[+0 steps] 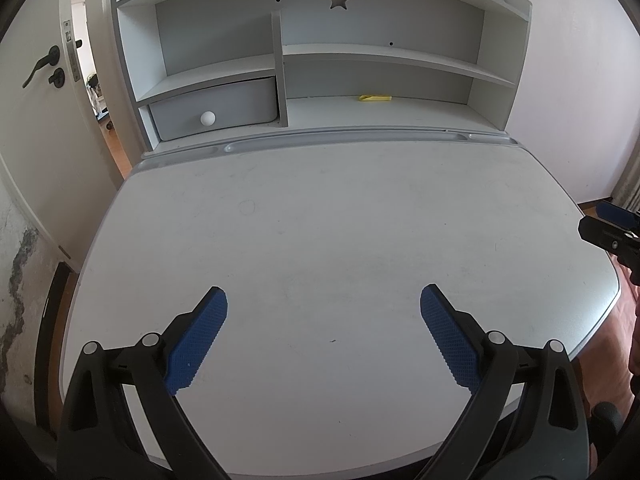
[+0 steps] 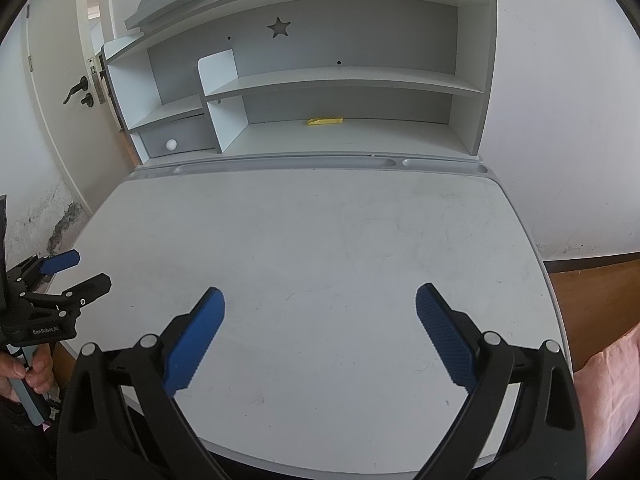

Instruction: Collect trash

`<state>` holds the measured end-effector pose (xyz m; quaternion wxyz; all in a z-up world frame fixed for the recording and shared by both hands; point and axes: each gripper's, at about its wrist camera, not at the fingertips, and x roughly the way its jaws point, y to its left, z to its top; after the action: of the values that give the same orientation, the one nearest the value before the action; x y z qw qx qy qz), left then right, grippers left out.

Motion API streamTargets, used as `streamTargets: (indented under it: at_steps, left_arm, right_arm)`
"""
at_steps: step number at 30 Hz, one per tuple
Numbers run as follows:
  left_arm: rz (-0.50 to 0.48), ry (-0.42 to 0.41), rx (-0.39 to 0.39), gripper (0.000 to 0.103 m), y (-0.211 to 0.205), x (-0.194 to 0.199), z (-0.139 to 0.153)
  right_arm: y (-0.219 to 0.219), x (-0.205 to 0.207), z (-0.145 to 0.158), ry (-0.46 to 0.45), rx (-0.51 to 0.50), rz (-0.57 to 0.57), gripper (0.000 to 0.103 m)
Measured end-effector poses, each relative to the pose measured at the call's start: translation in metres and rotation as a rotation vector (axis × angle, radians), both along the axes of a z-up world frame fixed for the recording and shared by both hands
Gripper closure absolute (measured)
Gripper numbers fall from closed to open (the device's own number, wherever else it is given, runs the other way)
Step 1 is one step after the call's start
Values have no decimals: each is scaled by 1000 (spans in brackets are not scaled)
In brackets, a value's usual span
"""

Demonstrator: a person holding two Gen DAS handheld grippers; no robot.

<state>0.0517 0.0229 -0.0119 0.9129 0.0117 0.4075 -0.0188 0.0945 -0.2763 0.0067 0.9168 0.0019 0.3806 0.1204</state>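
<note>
Hovering over the desk, both claws spread and holding nothing.

Left gripper (image 1: 324, 336) points forward over the near part of the desk top (image 1: 320, 220), blue pads (image 1: 198, 344) wide apart with bare surface between them. Right gripper (image 2: 320, 336) holds the same pose, jaws equally spread; from the left wrist view it is cut off at the frame edge beside the desk's right rim. A hand (image 2: 28, 372) grips the left tool's handle, partly out of frame. Yellow trash piece (image 1: 375, 98) lies far ahead of both claws, on the lowest open shelf (image 2: 352, 136), right of the drawer (image 1: 216, 110); it is too small to identify. Drawer front carries a white knob (image 1: 207, 118).
</note>
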Motion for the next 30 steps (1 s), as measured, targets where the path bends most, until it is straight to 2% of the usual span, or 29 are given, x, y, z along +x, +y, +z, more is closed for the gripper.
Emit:
streamTargets:
  at_steps: [30]
  left_arm:
    - [5,7,9,9,-1,-1,1]
  right_arm:
    - [-3,-3,0,-4,-2,6,10]
